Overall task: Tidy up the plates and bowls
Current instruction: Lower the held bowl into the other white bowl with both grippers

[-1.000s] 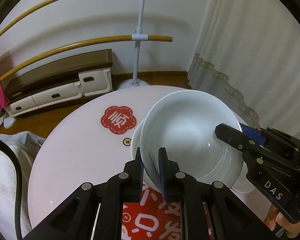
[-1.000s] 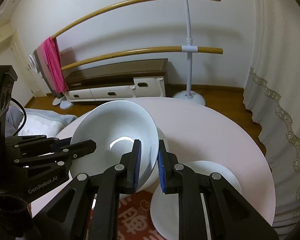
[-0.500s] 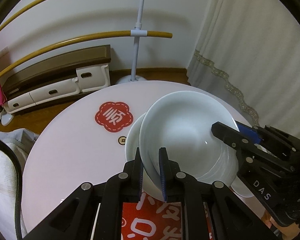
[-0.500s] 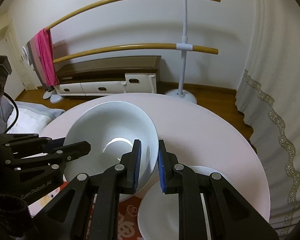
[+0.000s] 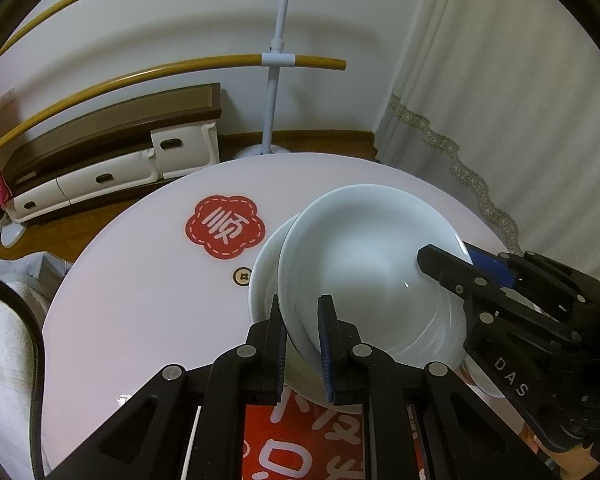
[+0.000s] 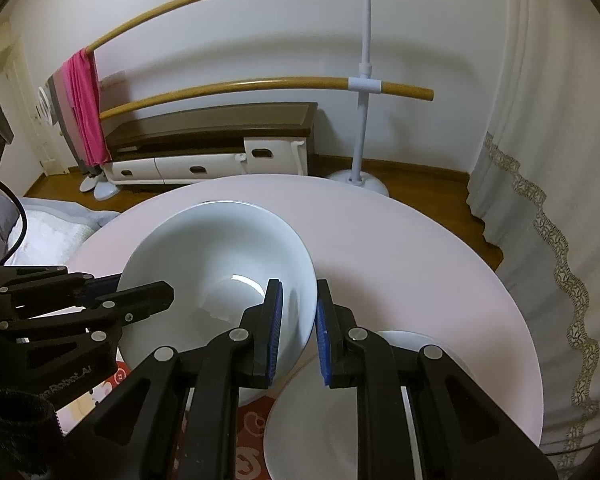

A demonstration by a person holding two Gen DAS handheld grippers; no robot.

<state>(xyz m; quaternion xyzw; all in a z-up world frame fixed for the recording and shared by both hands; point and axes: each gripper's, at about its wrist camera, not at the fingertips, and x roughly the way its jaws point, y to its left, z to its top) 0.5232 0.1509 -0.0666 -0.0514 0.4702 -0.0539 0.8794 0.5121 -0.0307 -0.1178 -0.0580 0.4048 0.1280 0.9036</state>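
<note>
A white bowl (image 5: 360, 264) (image 6: 220, 252) hangs just above the round white table (image 5: 140, 300) (image 6: 400, 240), held from two sides. My left gripper (image 5: 302, 308) (image 6: 148, 292) is shut on its near-left rim. My right gripper (image 6: 298, 292) (image 5: 440, 260) is shut on the opposite rim. Directly under it sits a second white bowl (image 5: 265, 276), whose rim shows only at the left. A flat white plate (image 6: 320, 420) lies on the table beneath my right gripper, partly hidden by its fingers.
A red flower-shaped decal (image 5: 225, 226) marks the tabletop left of the bowls, and a red mat (image 5: 300, 440) lies at the near edge. Beyond the table stand a rack with wooden bars (image 6: 364, 84), a low cabinet (image 6: 220, 148) and a curtain (image 6: 560, 160).
The bowl held by both grippers has tipped flatter and sunk slightly onto the bowl beneath. Both grips are the same.
</note>
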